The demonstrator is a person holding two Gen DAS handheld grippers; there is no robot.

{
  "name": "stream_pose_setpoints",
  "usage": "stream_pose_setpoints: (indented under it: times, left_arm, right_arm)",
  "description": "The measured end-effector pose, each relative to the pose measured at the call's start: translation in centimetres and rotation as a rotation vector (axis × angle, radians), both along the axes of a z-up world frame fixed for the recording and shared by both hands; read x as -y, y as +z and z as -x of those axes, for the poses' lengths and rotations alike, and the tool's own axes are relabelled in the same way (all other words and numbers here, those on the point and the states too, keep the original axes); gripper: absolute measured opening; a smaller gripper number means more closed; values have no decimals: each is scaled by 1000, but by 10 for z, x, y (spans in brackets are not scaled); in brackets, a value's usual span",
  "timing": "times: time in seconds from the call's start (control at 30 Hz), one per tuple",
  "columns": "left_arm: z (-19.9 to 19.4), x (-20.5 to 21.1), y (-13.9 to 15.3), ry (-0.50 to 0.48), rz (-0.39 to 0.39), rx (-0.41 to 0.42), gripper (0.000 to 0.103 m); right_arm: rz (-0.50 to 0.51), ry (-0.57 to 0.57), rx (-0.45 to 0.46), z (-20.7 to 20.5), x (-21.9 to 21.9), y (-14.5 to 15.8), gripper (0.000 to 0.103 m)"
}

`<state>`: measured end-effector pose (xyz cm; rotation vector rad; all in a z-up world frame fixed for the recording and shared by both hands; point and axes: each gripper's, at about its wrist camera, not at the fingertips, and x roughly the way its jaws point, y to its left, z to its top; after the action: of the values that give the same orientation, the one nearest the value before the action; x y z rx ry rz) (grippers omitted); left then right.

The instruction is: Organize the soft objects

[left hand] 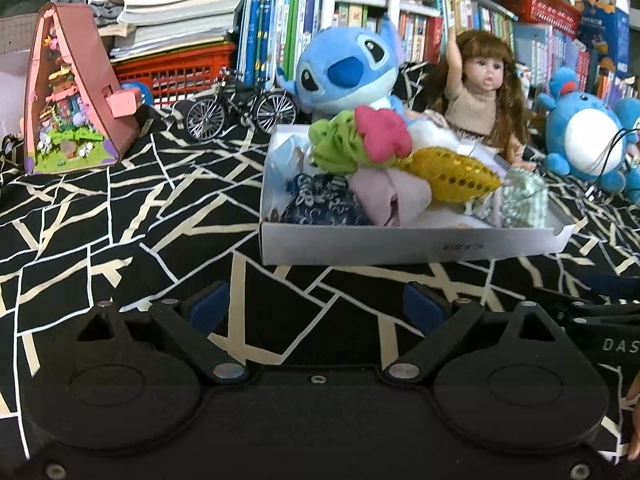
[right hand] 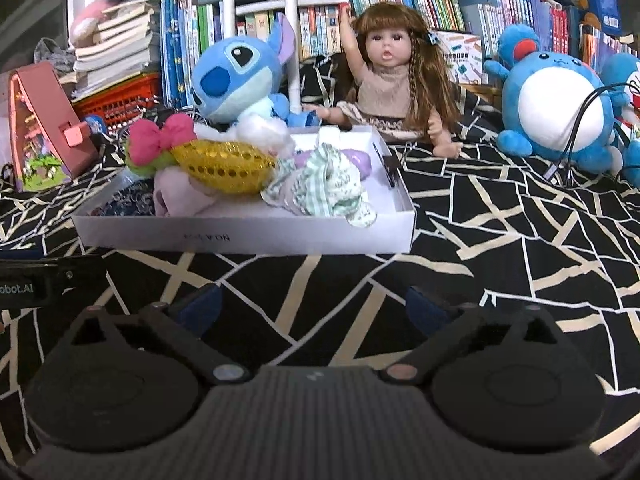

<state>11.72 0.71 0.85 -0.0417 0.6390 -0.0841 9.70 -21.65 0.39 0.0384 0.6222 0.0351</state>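
Note:
A white cardboard box (left hand: 400, 244) (right hand: 240, 236) on the black patterned cloth holds several soft things: a gold sequined plush (left hand: 452, 174) (right hand: 224, 166) with a pink bow (left hand: 382, 138) (right hand: 160, 138), a green ruffle (left hand: 334, 148), a dark blue floral cloth (left hand: 320, 200), a pale pink cloth (left hand: 390, 196) and a green checked cloth (left hand: 520, 200) (right hand: 324, 184). My left gripper (left hand: 316, 308) is open and empty, short of the box. My right gripper (right hand: 314, 308) is open and empty, also short of the box.
Behind the box sit a blue Stitch plush (left hand: 344, 68) (right hand: 236, 76), a long-haired doll (left hand: 480, 80) (right hand: 392, 76) and a round blue plush (left hand: 580, 136) (right hand: 556, 108). A pink toy house (left hand: 68, 96) and a model bicycle (left hand: 240, 108) stand at the left. Bookshelves fill the back.

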Motion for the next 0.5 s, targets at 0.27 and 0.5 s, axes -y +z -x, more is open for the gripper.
stream_pose_setpoints:
  times: [0.27,0.5]
  left_arm:
    - [-9,4,-13,20,-18,-48,98]
    - [-12,9,-16,11,-48,-65,103]
  right_arm:
    - [18,5,-49,-7,-3,-6,103]
    - [58,9,-68,-8,-9,-8,103]
